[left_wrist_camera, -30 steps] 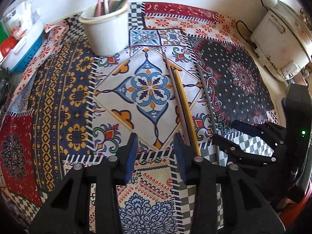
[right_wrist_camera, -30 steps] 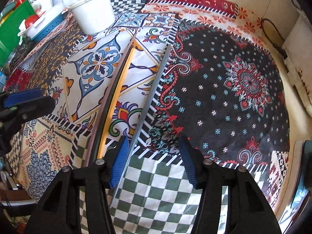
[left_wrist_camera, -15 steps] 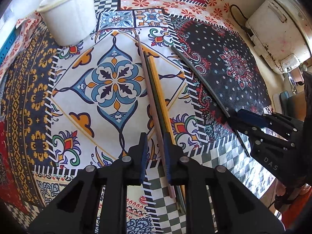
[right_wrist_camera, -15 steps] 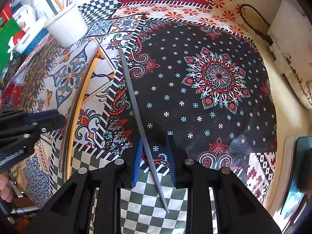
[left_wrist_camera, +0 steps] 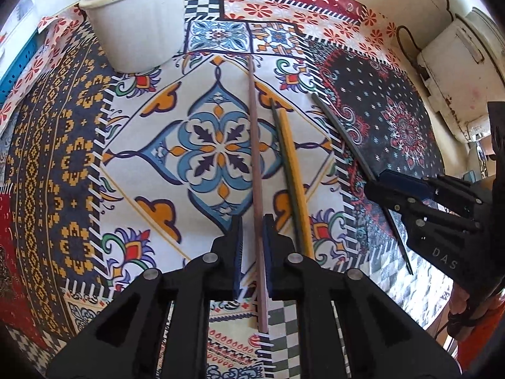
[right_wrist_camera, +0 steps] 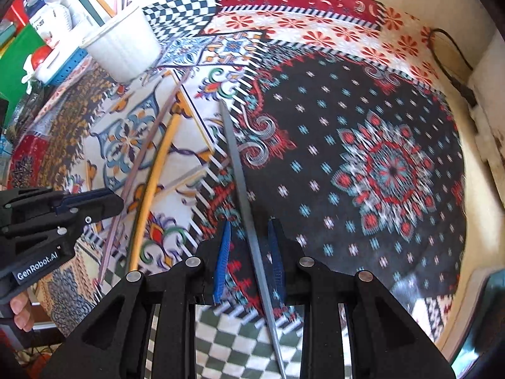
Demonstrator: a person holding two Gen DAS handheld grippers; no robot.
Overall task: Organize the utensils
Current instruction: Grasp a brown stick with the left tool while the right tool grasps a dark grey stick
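My left gripper [left_wrist_camera: 252,237] is shut on a pink chopstick [left_wrist_camera: 255,158] and holds it over the patterned cloth, tip toward the white cup [left_wrist_camera: 139,15]. A dark green chopstick [left_wrist_camera: 285,164] and a yellow chopstick [left_wrist_camera: 295,173] lie side by side just right of it. My right gripper [right_wrist_camera: 249,246] is shut on a grey chopstick [right_wrist_camera: 240,183]; it also shows in the left wrist view [left_wrist_camera: 388,189]. The white cup [right_wrist_camera: 121,47] holds several sticks at the far left.
A patchwork cloth [right_wrist_camera: 363,158] covers the table. A blue basket with a white bottle [right_wrist_camera: 53,66] stands left of the cup. A white appliance [left_wrist_camera: 454,72] and a black cord [right_wrist_camera: 448,63] sit at the far right edge.
My left gripper has lifted the pink chopstick away from the green and yellow pair, which stay on the cloth. My right gripper has raised the grey chopstick and swung it more upright.
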